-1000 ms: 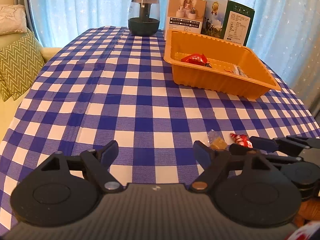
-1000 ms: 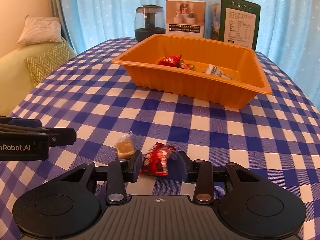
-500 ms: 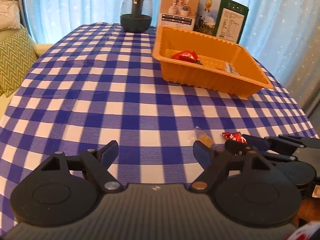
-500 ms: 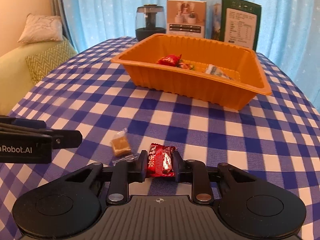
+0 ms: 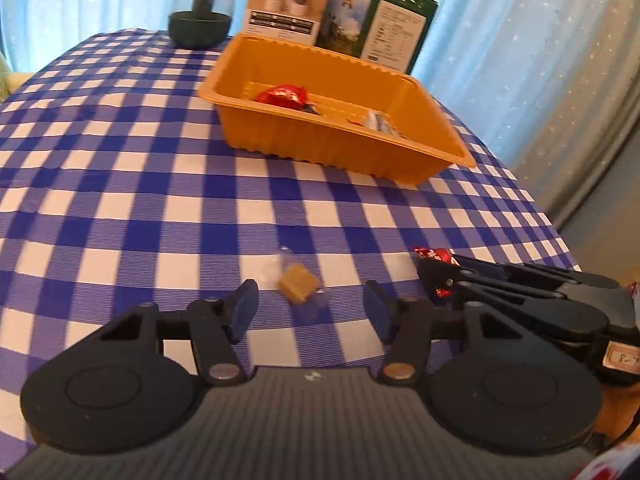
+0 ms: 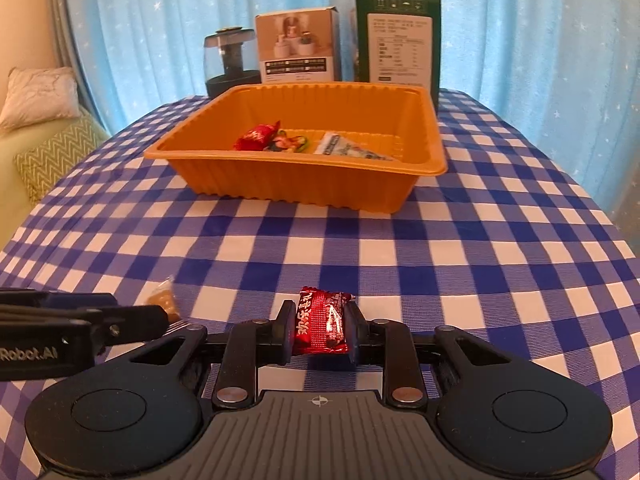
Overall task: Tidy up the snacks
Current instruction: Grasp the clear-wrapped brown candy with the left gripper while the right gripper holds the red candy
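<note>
Lifted off the blue-and-white checked tablecloth (image 6: 460, 264) since a second ago, the red foil-wrapped snack packet (image 6: 321, 326) sits pinched between the closed fingers of the right gripper (image 6: 319, 330), short of the ribbed orange plastic tray (image 6: 296, 184) already holding three wrapped snacks. Alongside, the left gripper (image 5: 310, 310), jaws spread wide and empty, has swung in around the clear-wrapped tan candy (image 5: 298, 286) lying on the cloth
</note>
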`<state>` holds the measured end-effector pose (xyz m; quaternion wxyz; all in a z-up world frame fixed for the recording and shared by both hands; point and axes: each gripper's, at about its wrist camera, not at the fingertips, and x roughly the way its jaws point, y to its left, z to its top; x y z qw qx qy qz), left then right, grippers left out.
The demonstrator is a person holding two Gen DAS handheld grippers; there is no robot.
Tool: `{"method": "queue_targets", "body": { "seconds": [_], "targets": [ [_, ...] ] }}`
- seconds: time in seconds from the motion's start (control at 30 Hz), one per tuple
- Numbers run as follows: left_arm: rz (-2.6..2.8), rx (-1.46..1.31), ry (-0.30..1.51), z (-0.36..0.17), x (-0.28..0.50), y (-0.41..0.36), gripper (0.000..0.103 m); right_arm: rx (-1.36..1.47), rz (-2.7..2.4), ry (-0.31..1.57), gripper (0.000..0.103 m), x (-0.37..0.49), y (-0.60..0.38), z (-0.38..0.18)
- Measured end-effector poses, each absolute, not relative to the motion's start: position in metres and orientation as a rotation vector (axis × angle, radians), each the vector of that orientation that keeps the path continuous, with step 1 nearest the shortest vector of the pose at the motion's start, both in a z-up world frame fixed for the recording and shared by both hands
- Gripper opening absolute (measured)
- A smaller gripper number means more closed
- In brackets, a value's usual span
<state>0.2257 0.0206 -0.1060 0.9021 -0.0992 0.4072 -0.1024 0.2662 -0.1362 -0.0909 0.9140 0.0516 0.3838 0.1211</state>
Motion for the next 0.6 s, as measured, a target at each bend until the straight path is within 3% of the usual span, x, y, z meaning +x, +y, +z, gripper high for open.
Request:
{"method": "queue_targets", "body": {
  "seconds": [0.13, 0.6],
  "targets": [
    [-0.237, -0.195, 0.861, -0.111, 0.233, 0.011, 0.043, 0.129, 0.244, 0.791, 0.026, 0.267, -0.142, -0.09],
    [-0.175, -0.082, 0.844, -0.119, 0.257, -0.011, 0.042, 0.171, 0.223, 0.794, 0.026, 0.271, -0.152, -0.089]
  ]
}}
